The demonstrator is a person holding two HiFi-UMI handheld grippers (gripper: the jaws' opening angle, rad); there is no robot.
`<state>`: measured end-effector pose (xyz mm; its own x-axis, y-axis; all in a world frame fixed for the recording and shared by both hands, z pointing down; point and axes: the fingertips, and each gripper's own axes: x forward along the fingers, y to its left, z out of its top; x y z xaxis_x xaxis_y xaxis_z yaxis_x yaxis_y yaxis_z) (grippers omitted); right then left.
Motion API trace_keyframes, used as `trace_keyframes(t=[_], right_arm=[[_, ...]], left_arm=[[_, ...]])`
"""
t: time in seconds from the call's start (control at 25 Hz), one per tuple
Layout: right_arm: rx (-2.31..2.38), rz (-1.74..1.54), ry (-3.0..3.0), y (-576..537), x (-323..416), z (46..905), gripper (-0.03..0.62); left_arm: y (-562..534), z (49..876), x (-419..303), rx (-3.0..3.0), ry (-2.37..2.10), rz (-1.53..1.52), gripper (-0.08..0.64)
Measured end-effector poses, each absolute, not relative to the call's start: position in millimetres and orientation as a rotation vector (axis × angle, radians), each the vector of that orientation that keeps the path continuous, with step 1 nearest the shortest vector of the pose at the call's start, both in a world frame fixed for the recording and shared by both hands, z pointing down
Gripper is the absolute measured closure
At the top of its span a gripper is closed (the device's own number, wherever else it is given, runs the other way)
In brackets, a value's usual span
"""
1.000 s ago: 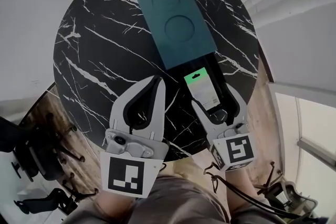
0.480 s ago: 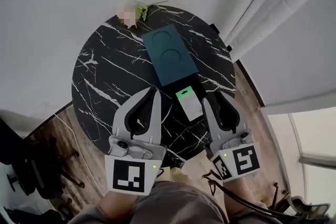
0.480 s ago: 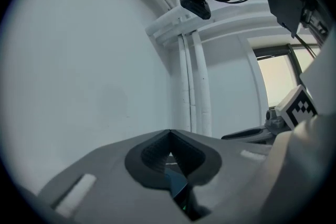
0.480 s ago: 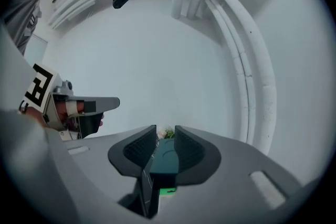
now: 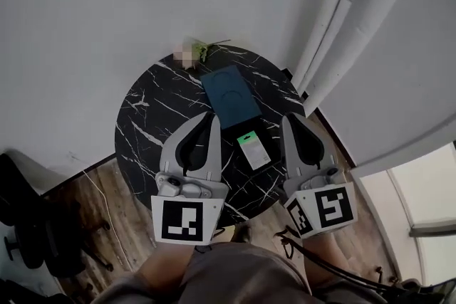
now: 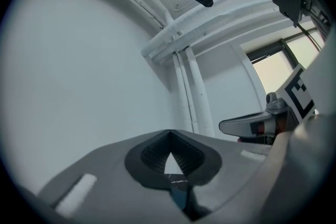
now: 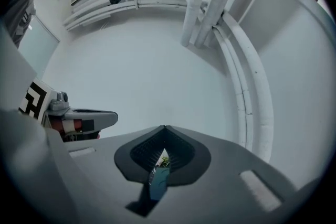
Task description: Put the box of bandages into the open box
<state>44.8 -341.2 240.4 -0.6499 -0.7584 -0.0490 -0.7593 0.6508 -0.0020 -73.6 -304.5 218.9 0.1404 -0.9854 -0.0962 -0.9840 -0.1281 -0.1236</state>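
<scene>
The bandage box (image 5: 254, 150), white with a green top end, lies flat on the round black marble table (image 5: 153, 117). It sits just in front of the teal box (image 5: 229, 97), which has two round recesses. Both grippers hang above the table's near edge, raised well off it. My left gripper (image 5: 212, 116) is shut and empty, left of the bandage box. My right gripper (image 5: 288, 118) is shut and empty, right of it. In the left gripper view the left gripper (image 6: 169, 132) has its jaws together, and the right gripper (image 7: 164, 127) looks the same in its own view.
A green sprig with a pale flower (image 5: 198, 50) lies at the table's far edge. White curtain folds (image 5: 342, 18) hang at the right by the wall. A dark office chair (image 5: 28, 224) stands on the wood floor (image 5: 107, 203) at the lower left.
The right gripper's jaws were around the bandage box, then drew back from it and shut. Both grippers and the view have pulled up and away from the table. The bandage box stays where it lay.
</scene>
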Motion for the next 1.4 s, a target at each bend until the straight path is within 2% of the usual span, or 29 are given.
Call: trace_keyframes(t=[0.36,1.4], right_arm=[[-1.288,0.107,2.784,-333.1,58.2,214.1,0.566],[-1.284,0.093,2.782,-334.5,63.6,218.0,0.566]], left_arm=[[-298.3,191.8,-62.0,-2.198,1.926,0.015,0.56],[-297.5,195.5,-51.4,-2.225,1.906,-0.002,0.56]])
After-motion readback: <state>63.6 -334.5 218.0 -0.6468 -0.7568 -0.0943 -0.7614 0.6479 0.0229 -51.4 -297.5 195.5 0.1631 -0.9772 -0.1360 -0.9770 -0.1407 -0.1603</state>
